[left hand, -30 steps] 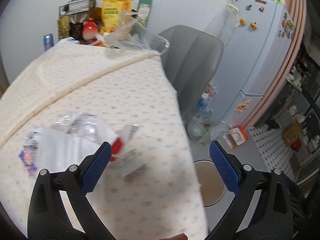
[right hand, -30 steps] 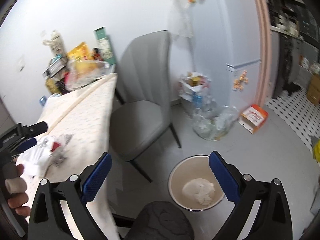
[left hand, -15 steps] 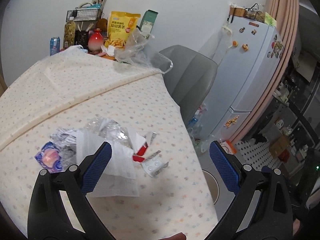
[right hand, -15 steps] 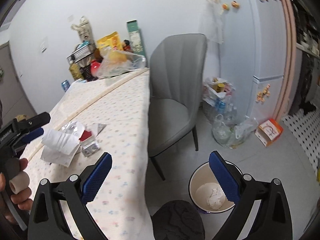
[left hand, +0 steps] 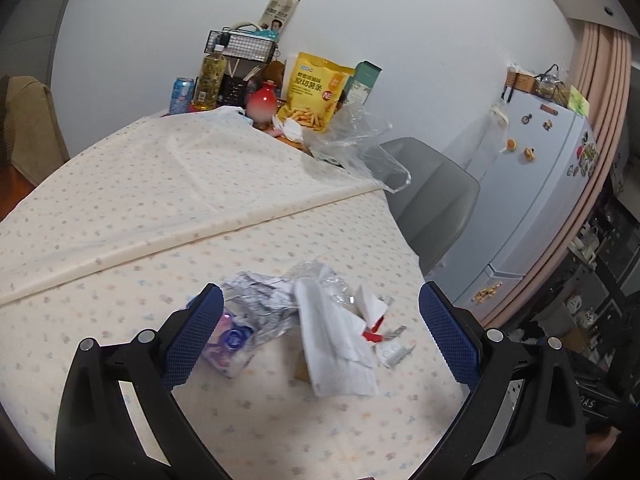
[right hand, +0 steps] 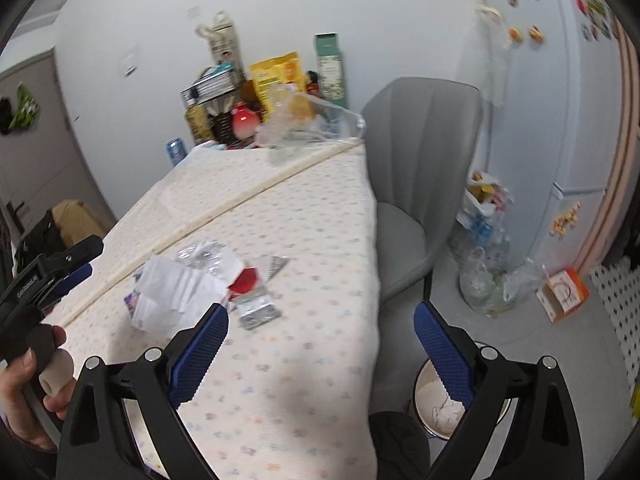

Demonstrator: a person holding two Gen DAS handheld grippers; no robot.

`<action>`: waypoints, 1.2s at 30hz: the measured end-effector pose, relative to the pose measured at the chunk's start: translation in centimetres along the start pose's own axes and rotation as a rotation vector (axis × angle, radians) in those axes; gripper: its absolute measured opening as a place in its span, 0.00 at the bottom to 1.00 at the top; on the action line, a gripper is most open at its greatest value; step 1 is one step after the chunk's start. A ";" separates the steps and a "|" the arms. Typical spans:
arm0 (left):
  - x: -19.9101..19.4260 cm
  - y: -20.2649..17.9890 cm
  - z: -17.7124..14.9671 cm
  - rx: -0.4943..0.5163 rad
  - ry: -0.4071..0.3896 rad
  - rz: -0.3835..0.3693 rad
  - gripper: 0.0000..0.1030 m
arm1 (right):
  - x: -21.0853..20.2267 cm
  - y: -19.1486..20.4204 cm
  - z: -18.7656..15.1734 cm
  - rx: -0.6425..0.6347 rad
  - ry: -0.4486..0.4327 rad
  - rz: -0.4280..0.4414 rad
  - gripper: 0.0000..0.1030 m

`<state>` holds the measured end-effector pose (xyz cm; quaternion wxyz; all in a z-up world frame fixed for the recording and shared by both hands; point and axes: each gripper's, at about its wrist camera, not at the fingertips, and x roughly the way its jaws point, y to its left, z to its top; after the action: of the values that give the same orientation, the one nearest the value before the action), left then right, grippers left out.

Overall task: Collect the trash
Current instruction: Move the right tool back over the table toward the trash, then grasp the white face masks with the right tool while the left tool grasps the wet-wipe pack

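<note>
Both grippers, left gripper [left hand: 316, 334] and right gripper [right hand: 320, 346], had swung from the bin [right hand: 424, 380] back over the trash pile [left hand: 320, 316], jaws wide, empty, pickup next.

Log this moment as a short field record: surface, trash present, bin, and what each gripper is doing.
surface: table with dotted cloth
trash: loose pile with white tissue, crinkled clear wrapper, blister pack, red scrap
bin: round bin on the floor beside the table, white paper inside
left gripper: open, empty, pile between its fingers in view
right gripper: open, empty, near the table edge
collected so far: cannot tell
</note>
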<state>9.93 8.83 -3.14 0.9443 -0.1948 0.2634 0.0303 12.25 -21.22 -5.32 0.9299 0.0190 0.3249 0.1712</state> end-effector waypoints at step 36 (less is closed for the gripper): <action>4.1 10.6 -3.1 -0.161 0.189 0.005 0.58 | 9.2 11.2 -2.6 -0.120 0.199 0.231 0.73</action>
<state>10.29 17.21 -11.40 0.8966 -0.2712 0.3483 0.0352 13.93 -7.85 -11.21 0.8667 -0.0167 0.4004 0.2970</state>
